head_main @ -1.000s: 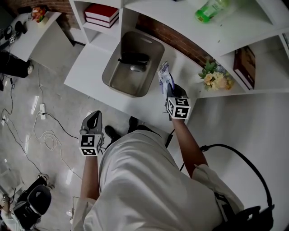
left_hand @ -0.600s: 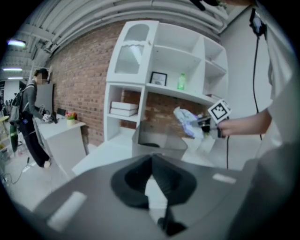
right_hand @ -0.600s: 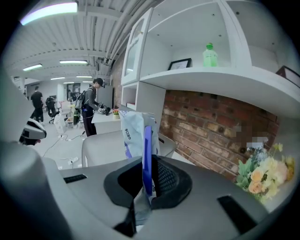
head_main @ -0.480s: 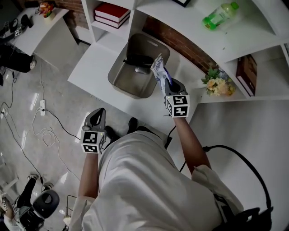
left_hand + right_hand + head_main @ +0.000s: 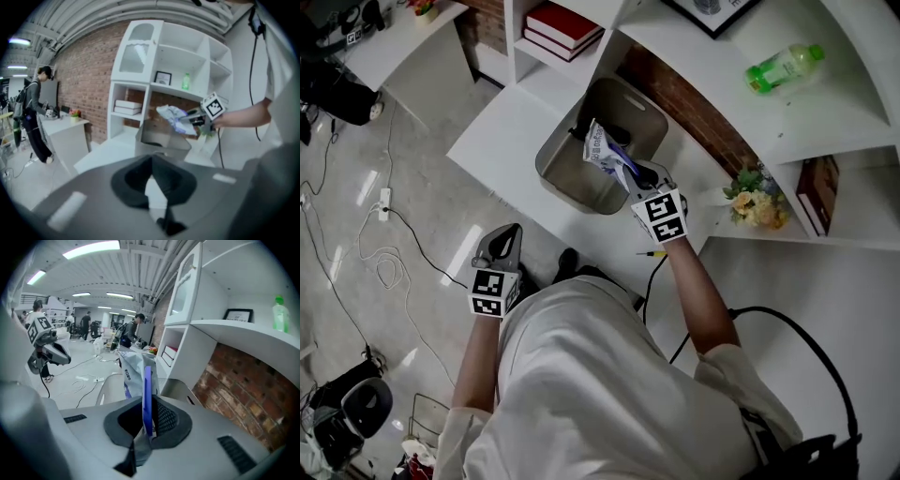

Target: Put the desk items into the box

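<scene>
A grey open box (image 5: 567, 164) stands on the white desk (image 5: 502, 127). My right gripper (image 5: 630, 176) is shut on a crumpled silver and blue packet (image 5: 602, 152) and holds it over the box's opening. In the right gripper view the packet (image 5: 135, 373) stands upright between the pads, with the box's rim (image 5: 177, 389) behind it. From the left gripper view I see that packet (image 5: 174, 117) above the box (image 5: 164, 140). My left gripper (image 5: 498, 246) hangs below the desk's front edge over the floor, shut and holding nothing. A dark item (image 5: 619, 134) lies in the box, mostly hidden.
White shelves behind the desk hold a green bottle (image 5: 783, 67), red books (image 5: 565, 21), a brown book (image 5: 814, 183) and a framed picture (image 5: 703, 7). A flower bunch (image 5: 755, 202) stands right of the box. Cables (image 5: 389, 272) lie on the floor. A person (image 5: 35, 119) stands at another desk.
My right gripper has carried the packet leftward from the desk beside the box to above the box's opening. The left gripper has hardly moved.
</scene>
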Demonstrator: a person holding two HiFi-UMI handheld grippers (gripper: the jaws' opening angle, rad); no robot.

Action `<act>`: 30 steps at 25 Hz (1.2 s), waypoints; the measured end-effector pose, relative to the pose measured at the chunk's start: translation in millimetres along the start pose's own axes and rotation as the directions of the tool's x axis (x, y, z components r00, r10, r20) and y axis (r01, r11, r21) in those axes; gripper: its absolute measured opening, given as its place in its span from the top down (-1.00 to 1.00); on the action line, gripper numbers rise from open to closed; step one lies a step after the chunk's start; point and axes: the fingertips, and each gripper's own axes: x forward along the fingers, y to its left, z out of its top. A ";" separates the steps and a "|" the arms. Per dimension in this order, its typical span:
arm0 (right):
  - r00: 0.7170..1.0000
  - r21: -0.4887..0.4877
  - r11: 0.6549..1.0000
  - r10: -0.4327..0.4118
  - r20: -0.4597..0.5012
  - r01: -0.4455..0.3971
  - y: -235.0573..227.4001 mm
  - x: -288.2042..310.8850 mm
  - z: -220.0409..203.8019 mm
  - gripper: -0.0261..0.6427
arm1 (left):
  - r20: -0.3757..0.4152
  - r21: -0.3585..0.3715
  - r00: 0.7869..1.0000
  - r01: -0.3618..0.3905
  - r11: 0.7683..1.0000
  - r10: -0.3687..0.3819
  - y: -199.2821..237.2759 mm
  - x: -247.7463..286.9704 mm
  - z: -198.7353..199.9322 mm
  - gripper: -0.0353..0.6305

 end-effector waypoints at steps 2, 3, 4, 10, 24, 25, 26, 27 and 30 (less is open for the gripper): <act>0.998 -0.060 0.996 0.059 -0.015 -0.059 6.9 12.0 4.2 0.88 | 0.000 -0.004 1.000 -0.006 1.000 0.006 1.7 1.6 0.6 0.88; 0.996 -0.087 0.992 0.088 -0.025 -0.090 10.2 17.9 5.5 0.88 | 0.001 -0.006 1.000 -0.011 1.000 0.011 2.8 2.8 0.6 0.88; 0.992 -0.112 0.986 0.117 -0.038 -0.121 13.4 23.9 6.1 0.88 | 0.000 -0.010 1.000 -0.016 1.000 0.016 3.8 4.1 0.3 0.88; 0.950 -0.222 0.928 0.268 -0.161 -0.300 29.7 64.0 -5.1 0.88 | -0.009 -0.055 0.999 -0.041 0.998 0.041 2.7 11.2 -5.1 0.88; 0.777 -0.355 0.721 0.403 -0.484 -0.595 65.7 123.9 -59.8 0.87 | -0.051 -0.152 0.993 -0.115 0.982 0.109 -1.4 19.2 -29.7 0.88; 0.767 -0.357 0.711 0.402 -0.500 -0.606 66.1 127.6 -63.5 0.87 | -0.053 -0.154 0.993 -0.117 0.981 0.110 -1.5 20.5 -30.8 0.88; 0.756 -0.357 0.701 0.402 -0.517 -0.617 66.9 131.3 -67.9 0.87 | -0.056 -0.155 0.992 -0.118 0.981 0.111 -1.8 21.5 -31.9 0.88; 0.742 -0.355 0.691 0.401 -0.537 -0.630 68.2 135.0 -72.7 0.87 | -0.058 -0.157 0.992 -0.120 0.980 0.112 -2.2 22.5 -33.1 0.88; 0.705 -0.347 0.663 0.399 -0.586 -0.663 73.7 148.0 -87.0 0.87 | -0.067 -0.162 0.991 -0.123 0.979 0.114 -3.0 25.2 -36.1 0.88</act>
